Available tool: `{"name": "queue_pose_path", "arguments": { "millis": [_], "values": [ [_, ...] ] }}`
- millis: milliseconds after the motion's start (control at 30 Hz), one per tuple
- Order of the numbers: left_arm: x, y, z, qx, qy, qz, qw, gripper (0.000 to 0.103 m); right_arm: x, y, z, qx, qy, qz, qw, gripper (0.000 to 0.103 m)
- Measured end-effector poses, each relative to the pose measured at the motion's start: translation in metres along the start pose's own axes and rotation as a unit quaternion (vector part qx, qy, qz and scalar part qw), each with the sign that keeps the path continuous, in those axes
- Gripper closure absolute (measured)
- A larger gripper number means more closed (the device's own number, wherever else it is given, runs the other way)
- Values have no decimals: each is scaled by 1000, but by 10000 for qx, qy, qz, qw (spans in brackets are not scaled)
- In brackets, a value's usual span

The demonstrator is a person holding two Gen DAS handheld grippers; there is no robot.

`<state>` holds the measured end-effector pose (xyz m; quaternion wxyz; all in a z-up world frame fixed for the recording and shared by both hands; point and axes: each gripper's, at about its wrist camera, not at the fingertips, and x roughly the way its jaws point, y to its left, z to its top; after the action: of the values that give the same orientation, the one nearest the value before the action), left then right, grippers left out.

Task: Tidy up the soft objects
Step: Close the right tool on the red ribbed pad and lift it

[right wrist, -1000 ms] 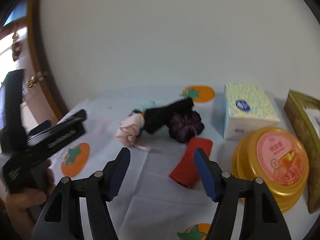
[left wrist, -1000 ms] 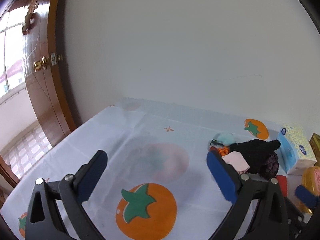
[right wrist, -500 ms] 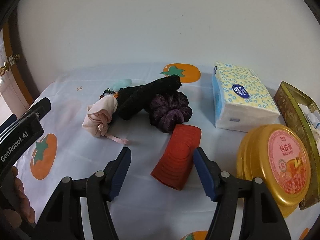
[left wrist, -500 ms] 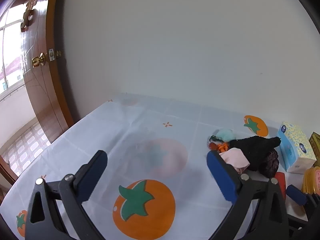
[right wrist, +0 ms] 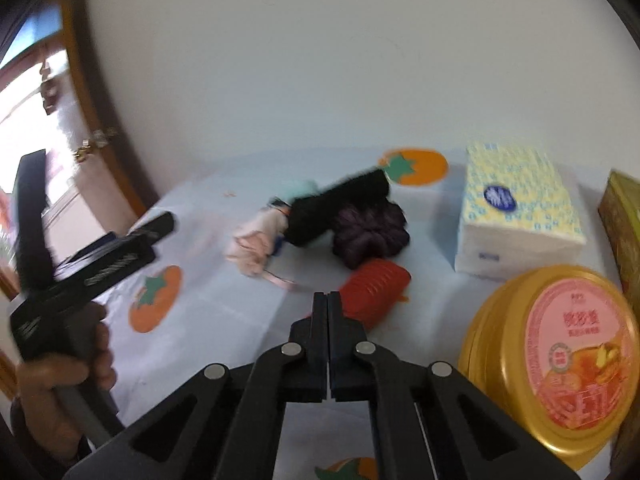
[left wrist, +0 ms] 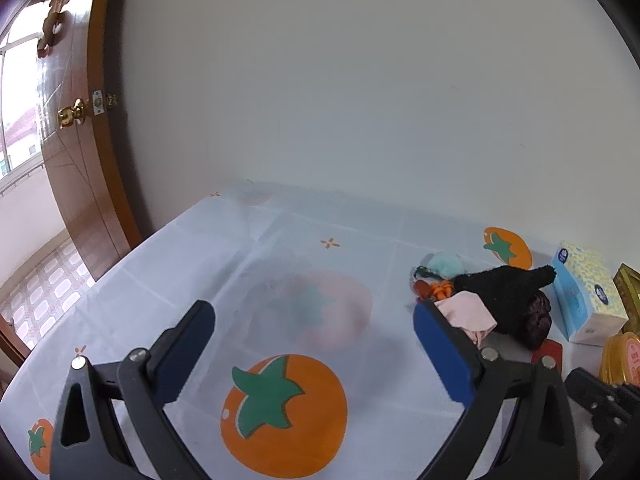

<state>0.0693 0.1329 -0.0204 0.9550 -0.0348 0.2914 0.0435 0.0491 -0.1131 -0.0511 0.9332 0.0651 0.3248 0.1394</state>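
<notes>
Your right claw (right wrist: pixel 328 300) has just snapped closed on nothing; the red ribbed pad (right wrist: pixel 374 292) lies just beyond-right. Your left claw (left wrist: pixel 312 344) gapes empty.

Daylight enters by the wooden door (left wrist: pixel 76 160); the left wrist view is sharp, the right motion-blurred, both edges fisheye-bent.

Counts on the tablecloth (left wrist: pixel 168 272): one black fuzzy piece (right wrist: pixel 340 200), one purple scrunchie (right wrist: pixel 370 234), one pink cloth bundle (right wrist: pixel 256 242), one mint puff (left wrist: pixel 448 262), one red ribbed sleeve (right wrist: pixel 374 294) are lying there. One tissue pack (right wrist: pixel 516 216) and one gold round tin (right wrist: pixel 556 380) are sitting alongside. Two grippers are showing.
</notes>
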Motion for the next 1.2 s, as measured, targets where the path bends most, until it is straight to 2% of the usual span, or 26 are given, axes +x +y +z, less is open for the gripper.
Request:
{"name": "queue_pose_path", "arguments": {
  "millis": [67, 200, 367, 433, 467, 500, 567, 600, 733, 900, 967, 1067, 1200],
  "values": [
    [0, -1, 0, 15, 21, -13, 10000, 2, -6, 2, -2, -118, -84, 52, 9999, 102],
    [0, -1, -1, -17, 44, 8, 10000, 2, -5, 4, 0, -6, -116, -234, 9997, 101],
    [0, 0, -2, -46, 52, 7, 10000, 2, 19, 4, -2, 301, 490, -388, 9976, 100],
    [0, 1, -2, -66, 68, -14, 10000, 2, 18, 7, -1, 319, 401, -573, 9970, 97],
    [-1, 1, -2, -83, 77, -20, 9999, 2, 18, 7, 1, 320, 384, -618, 9968, 88],
    [0, 1, -2, -98, 92, -30, 9999, 2, 17, 6, 2, 368, 343, -600, 9969, 67],
    [-1, 3, -2, -151, 123, -61, 9998, 2, 14, 3, 2, 473, 263, -565, 9969, 45],
    [-1, 3, -2, -186, 133, -83, 9997, 2, 14, 4, 2, 478, 253, -582, 9968, 41],
    [-3, 4, -1, -239, 110, -109, 9996, 2, 23, 7, 5, 436, 272, -746, 9959, 41],
    [-3, 4, -1, -247, 109, -101, 9996, 2, 54, 10, 14, 386, 758, -1066, 9907, 42],
    [-2, 4, -1, -240, 134, -105, 9996, 2, 58, 11, 17, 302, 773, -1138, 9900, 49],
    [-1, 4, -3, -224, 174, -102, 9995, 2, 57, 10, 17, 142, 814, -1042, 9911, 50],
    [1, 1, -4, -138, 234, -174, 9995, 2, 44, 2, 13, 37, 766, -679, 9947, 56]
  ]
}}
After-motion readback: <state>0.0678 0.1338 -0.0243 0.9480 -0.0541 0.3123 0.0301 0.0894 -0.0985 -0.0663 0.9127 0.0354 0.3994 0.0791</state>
